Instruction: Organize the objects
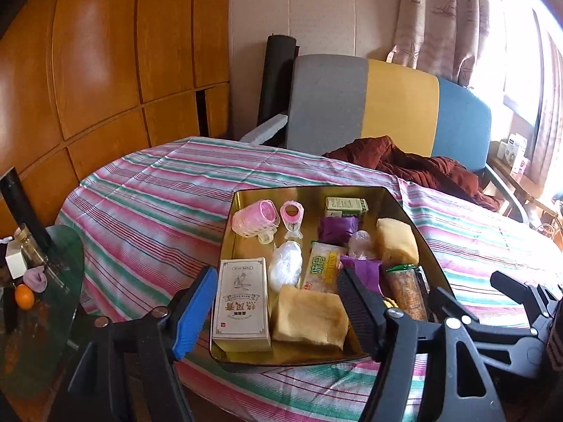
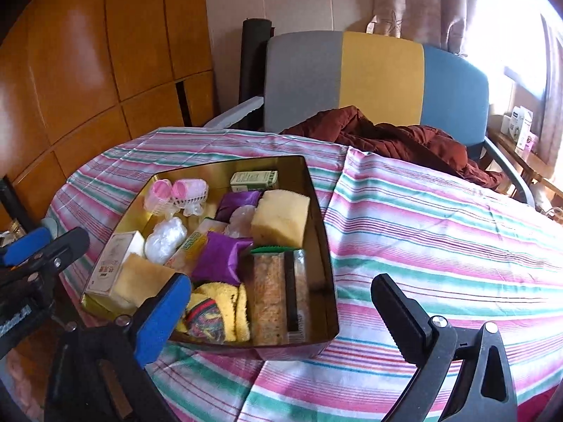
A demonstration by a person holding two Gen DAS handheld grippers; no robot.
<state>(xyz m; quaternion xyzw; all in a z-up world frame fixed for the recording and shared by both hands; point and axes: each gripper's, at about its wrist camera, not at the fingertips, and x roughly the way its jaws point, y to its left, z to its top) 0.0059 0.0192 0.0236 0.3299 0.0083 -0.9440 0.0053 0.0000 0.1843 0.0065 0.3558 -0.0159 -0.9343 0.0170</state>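
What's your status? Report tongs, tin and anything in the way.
Left tongs open, empty, over the gold tin. Right tongs open, empty, at its near edge. Tin packed: sponges, purple packets, pink rollers. Nothing blocking.

You face a table (image 2: 440,211) draped in a cloth striped pink, green and white. One thing rests directly on that cloth — an open gold tin (image 2: 318,246), filled with small items, near the table's front edge. Beyond the tin, at the far edge, a rust-red quilted garment (image 2: 394,140) spills from a chair onto the cloth.
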